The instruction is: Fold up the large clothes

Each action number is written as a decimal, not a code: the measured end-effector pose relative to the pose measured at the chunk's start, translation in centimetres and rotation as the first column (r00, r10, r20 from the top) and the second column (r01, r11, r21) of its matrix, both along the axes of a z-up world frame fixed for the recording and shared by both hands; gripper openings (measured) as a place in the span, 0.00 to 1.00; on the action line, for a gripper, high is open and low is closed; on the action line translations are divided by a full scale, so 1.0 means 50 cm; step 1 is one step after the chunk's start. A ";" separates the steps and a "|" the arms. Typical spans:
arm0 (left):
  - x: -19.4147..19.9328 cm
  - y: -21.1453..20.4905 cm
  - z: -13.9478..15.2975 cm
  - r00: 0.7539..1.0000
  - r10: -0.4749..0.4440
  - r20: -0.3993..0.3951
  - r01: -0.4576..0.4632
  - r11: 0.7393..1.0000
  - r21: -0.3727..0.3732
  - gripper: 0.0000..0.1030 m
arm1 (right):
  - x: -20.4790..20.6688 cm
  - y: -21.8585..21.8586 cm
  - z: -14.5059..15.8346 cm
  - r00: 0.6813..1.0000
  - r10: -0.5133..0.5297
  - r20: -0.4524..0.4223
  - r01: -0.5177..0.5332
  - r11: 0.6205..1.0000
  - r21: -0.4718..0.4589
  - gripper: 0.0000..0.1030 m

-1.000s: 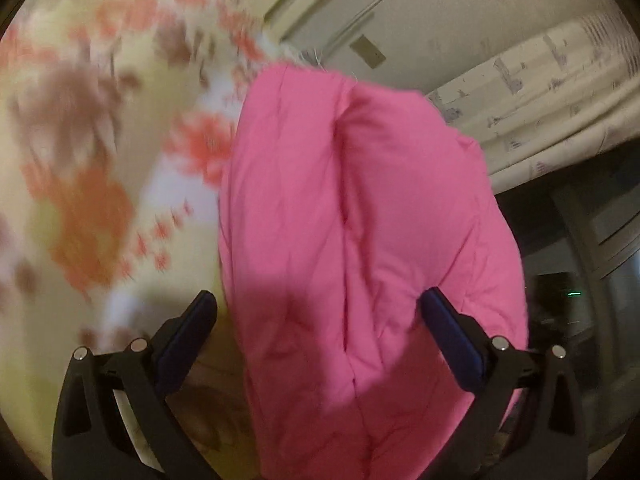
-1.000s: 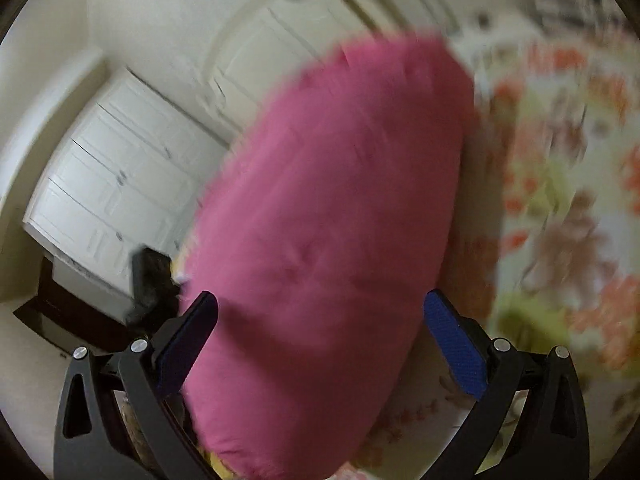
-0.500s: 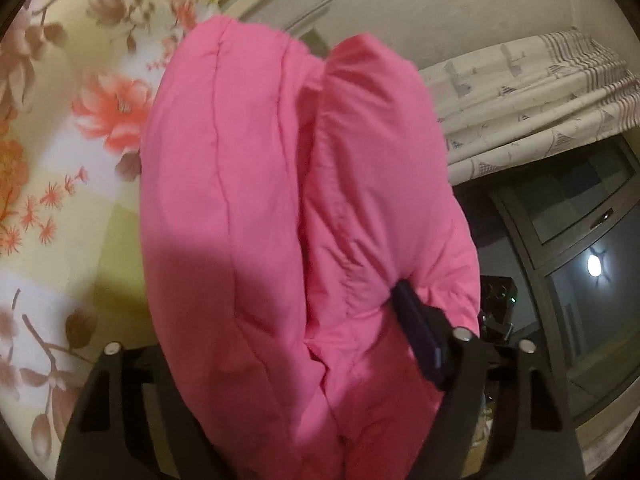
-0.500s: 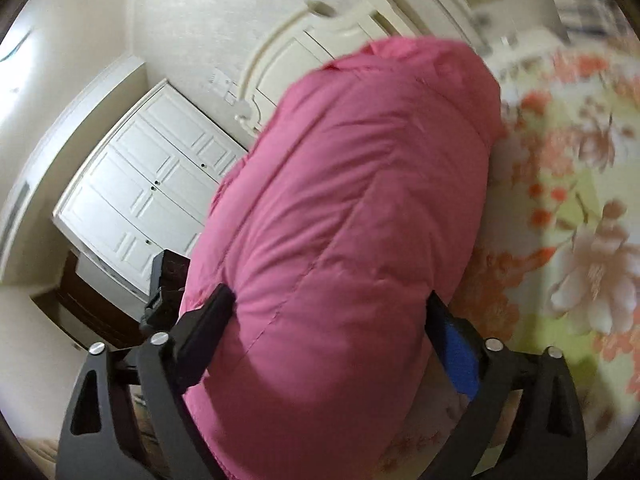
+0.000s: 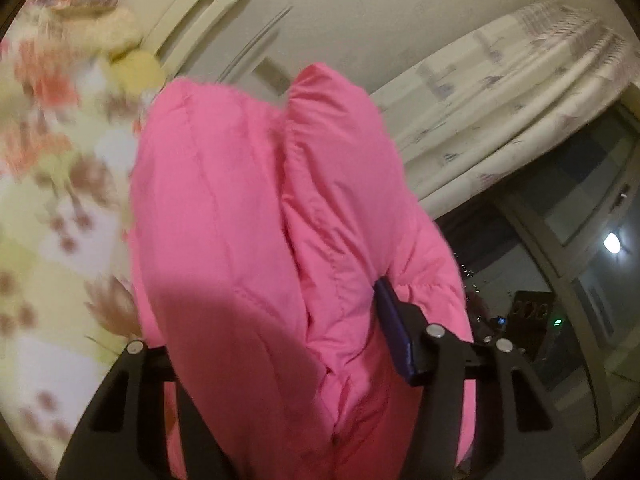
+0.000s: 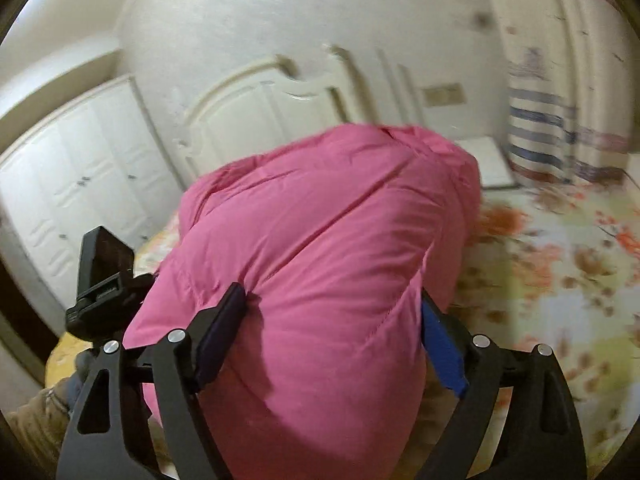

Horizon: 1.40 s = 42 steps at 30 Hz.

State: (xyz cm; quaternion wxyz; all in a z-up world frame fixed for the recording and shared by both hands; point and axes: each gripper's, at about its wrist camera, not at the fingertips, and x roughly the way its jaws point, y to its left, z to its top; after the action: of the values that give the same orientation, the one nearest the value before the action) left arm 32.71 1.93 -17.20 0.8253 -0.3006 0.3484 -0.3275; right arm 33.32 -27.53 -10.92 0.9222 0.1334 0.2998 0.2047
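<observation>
Both wrist cameras look close along their fingers, slightly downward, sharing the pink jacket [image 5: 256, 240] [image 6: 328, 248], bed [image 5: 52, 208] [image 6: 560, 264] at nine and three o'clock

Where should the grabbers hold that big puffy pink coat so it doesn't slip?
Best on the puffy end of the pink coat, one gripper at each side of the bundle, coming in level from its near end. The padding is thick and squashy, so a deep bite probably holds better than a pinch at the edge. The left gripper and right gripper have just been closing, with the coat between their fingers.
</observation>
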 end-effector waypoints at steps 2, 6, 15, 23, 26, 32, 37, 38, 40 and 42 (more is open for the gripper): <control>0.008 0.003 -0.046 0.999 0.018 -0.044 -0.022 0.997 -0.080 0.62 | -0.002 -0.026 -0.020 0.999 -0.006 -0.040 0.006 1.000 0.020 0.88; -0.008 0.034 -0.068 0.997 0.053 -0.057 -0.059 0.994 -0.097 0.65 | -0.028 -0.019 0.010 0.996 -0.065 -0.052 0.062 0.996 -0.058 0.94; -0.055 0.084 -0.019 0.978 0.203 -0.051 -0.200 0.978 0.058 0.76 | -0.064 0.254 -0.032 0.988 -0.053 0.147 0.132 0.788 -0.601 0.95; -0.250 0.081 0.223 0.791 0.352 0.500 -0.566 0.732 0.380 0.98 | -0.169 0.273 0.042 0.961 -0.013 0.277 0.172 0.812 -0.558 0.95; -0.363 0.042 0.324 0.642 0.299 0.706 -0.700 0.604 0.381 0.98 | -0.259 0.244 0.116 0.923 -0.048 0.381 0.237 0.852 -0.467 0.95; -0.476 -0.021 0.391 0.595 0.341 0.728 -0.762 0.526 0.377 0.98 | -0.389 0.176 0.211 0.843 -0.209 0.496 0.424 0.825 -0.373 0.96; -0.514 -0.059 0.350 0.711 0.303 0.634 -0.648 0.632 0.425 0.98 | -0.447 0.129 0.201 0.859 -0.258 0.442 0.419 0.850 -0.318 0.96; -0.514 -0.067 0.334 0.731 0.294 0.615 -0.629 0.640 0.441 0.98 | -0.452 0.121 0.191 0.868 -0.265 0.421 0.414 0.854 -0.316 0.96; -0.505 -0.082 0.306 0.764 0.276 0.583 -0.596 0.647 0.475 0.98 | -0.455 0.111 0.164 0.879 -0.280 0.386 0.414 0.851 -0.324 0.96; -0.492 -0.099 0.278 0.800 0.263 0.540 -0.565 0.635 0.527 0.98 | -0.456 0.102 0.142 0.889 -0.288 0.357 0.408 0.850 -0.332 0.96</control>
State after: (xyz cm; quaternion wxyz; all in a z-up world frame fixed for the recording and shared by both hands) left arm 8.13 -3.00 -3.30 0.9834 0.0170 0.1776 -0.0331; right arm 10.51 -22.42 -3.84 0.9855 -0.0363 0.1653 -0.0154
